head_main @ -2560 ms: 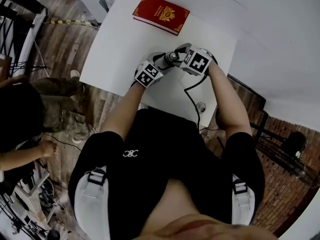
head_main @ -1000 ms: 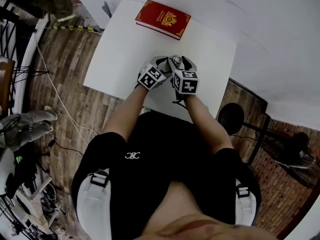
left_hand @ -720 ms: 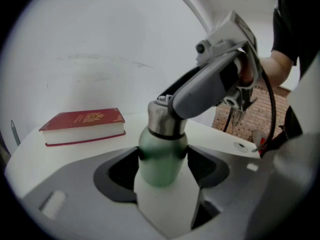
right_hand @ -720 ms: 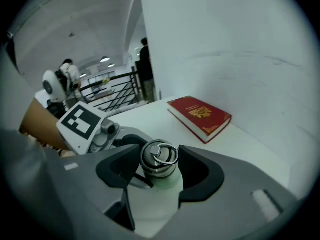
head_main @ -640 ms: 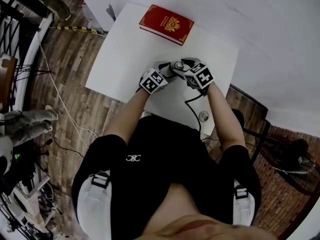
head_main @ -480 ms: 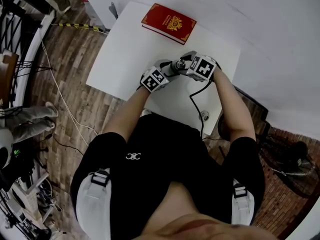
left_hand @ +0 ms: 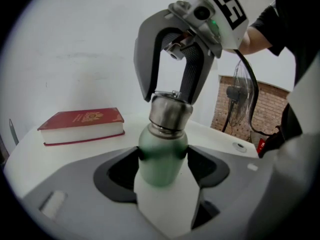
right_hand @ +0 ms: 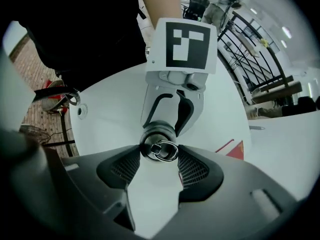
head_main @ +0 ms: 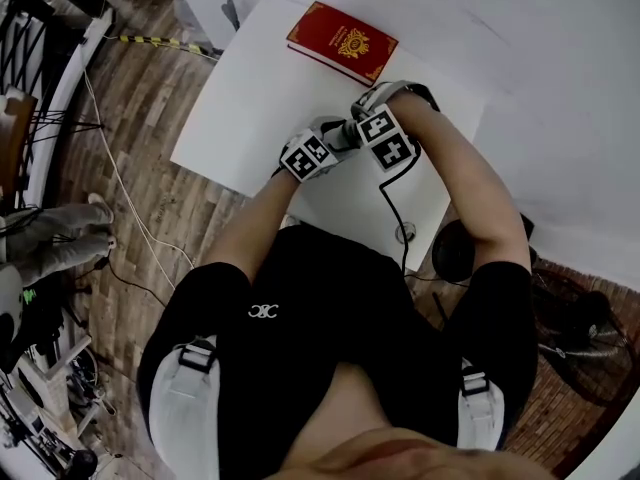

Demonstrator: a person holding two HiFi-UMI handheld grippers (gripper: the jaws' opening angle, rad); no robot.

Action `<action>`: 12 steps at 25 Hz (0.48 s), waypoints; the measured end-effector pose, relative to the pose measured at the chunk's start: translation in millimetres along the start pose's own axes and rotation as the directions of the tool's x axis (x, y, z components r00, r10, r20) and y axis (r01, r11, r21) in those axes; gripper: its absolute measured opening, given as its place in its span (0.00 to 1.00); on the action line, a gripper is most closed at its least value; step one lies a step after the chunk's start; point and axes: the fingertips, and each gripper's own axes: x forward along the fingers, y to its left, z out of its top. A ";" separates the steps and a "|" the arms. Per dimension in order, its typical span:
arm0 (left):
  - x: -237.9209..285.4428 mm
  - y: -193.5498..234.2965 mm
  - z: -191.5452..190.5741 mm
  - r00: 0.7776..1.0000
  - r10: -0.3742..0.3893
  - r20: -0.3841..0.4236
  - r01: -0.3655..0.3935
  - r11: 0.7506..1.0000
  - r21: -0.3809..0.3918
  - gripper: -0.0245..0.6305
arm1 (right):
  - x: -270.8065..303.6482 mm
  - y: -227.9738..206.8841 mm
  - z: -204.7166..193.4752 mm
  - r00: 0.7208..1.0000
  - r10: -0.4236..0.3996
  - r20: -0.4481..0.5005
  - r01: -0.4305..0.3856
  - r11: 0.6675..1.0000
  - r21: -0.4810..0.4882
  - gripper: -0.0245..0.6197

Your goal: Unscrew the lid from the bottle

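A green bottle [left_hand: 162, 156] with a steel lid [left_hand: 170, 111] stands upright near the middle of the white table [head_main: 250, 98]. My left gripper [left_hand: 162, 171] is shut on the bottle's green body, one jaw on each side. My right gripper [left_hand: 169, 96] comes down from above, and its fingertips are shut on the lid. In the right gripper view the lid [right_hand: 159, 150] with its wire ring sits pinched at the tips of the right gripper [right_hand: 159, 156], with the left gripper [right_hand: 167, 109] below it. In the head view both marker cubes meet round the lid [head_main: 348, 133].
A red book [head_main: 342, 42] lies flat at the far side of the table, behind the bottle [left_hand: 82, 125]. A black cable [head_main: 405, 208] runs from the right gripper past a round grommet [head_main: 404, 233] near the table's near edge. A fan [left_hand: 235, 94] stands beside the table.
The right gripper has kept turning about the lid: its marker cube swung round and the right forearm moved out to the far right. The left gripper and bottle stayed put.
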 end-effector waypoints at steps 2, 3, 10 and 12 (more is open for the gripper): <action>-0.5 -0.2 -0.3 1.000 -0.001 0.001 0.001 1.000 -0.001 0.58 | -5.9 -0.4 -1.5 1.000 -0.008 0.000 0.008 1.000 0.002 0.41; -0.4 0.1 -0.6 1.000 -0.002 0.002 0.002 1.000 0.000 0.58 | -10.0 -1.2 -3.2 1.000 -0.015 0.012 0.014 1.000 0.022 0.41; -0.6 0.5 -1.9 1.000 0.000 0.006 0.000 1.000 -0.006 0.59 | -65.3 -21.0 -0.6 0.906 -0.287 0.311 0.118 0.877 0.466 0.41; -2.9 -0.8 -0.8 1.000 0.003 0.018 -0.003 1.000 -0.017 0.59 | -76.4 -20.0 -0.7 0.844 -0.398 0.359 0.118 0.792 0.599 0.41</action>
